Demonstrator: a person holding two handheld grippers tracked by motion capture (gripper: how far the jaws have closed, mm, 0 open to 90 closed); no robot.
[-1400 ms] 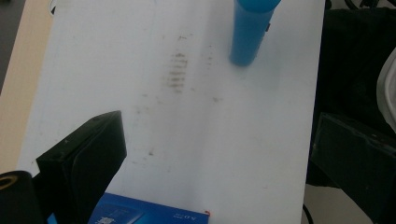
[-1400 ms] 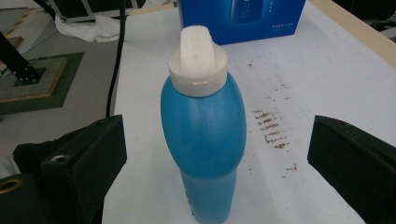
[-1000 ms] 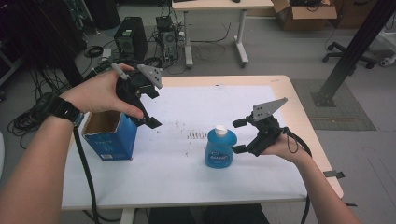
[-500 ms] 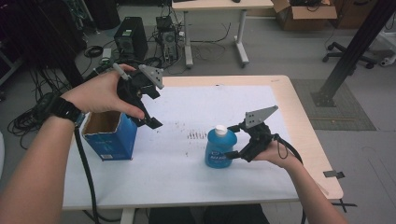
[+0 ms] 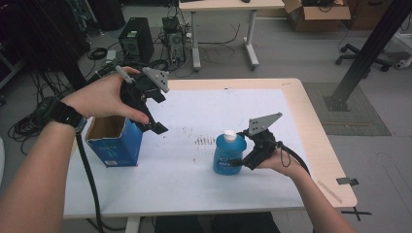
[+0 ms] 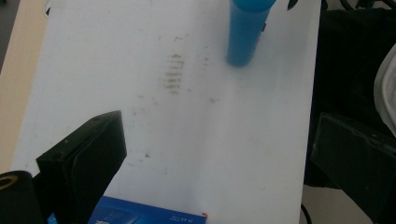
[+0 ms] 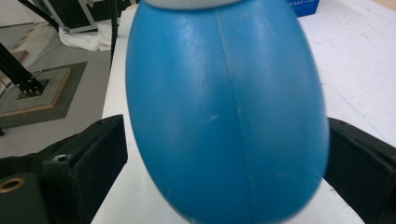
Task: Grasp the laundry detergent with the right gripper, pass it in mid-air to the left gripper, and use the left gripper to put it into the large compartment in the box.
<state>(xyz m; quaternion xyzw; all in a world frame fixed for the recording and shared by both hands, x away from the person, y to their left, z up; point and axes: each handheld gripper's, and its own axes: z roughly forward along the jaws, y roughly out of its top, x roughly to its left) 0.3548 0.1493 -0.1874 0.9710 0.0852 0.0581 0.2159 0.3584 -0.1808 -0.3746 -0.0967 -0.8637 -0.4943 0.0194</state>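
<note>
The room behind the table [image 5: 311,126] is cluttered in the high view: a grey floor, a second table [image 5: 228,6] at the back, a black computer tower [image 5: 134,42] among tangled cables, a cardboard box [image 5: 318,10] and a black slanted frame post [image 5: 369,53] on the right. Neither gripper view takes in that background; the right gripper view catches a strip of floor and the post's foot.

The table has a pale wooden rim and is covered by a white sheet [image 5: 194,170] that bears dark smudges near its middle. The left gripper view shows those smudges up close, just short of the bottle.

An open blue carton [image 5: 114,141] stands near the table's left edge. The left gripper view catches its printed blue top edge at the bottom of the frame.

The blue bottle [image 5: 228,154] with a white cap stands upright right of the smudges, well apart from the carton. The right gripper view shows its rounded body and moulded seam, set between the two jaws.

The left tongs [image 5: 158,121] hang over the carton's right side, spread wide with nothing between them. The right tongs [image 5: 237,161] are spread around the bottle; the left jaw stands clear of it, and contact at the right jaw cannot be told
</note>
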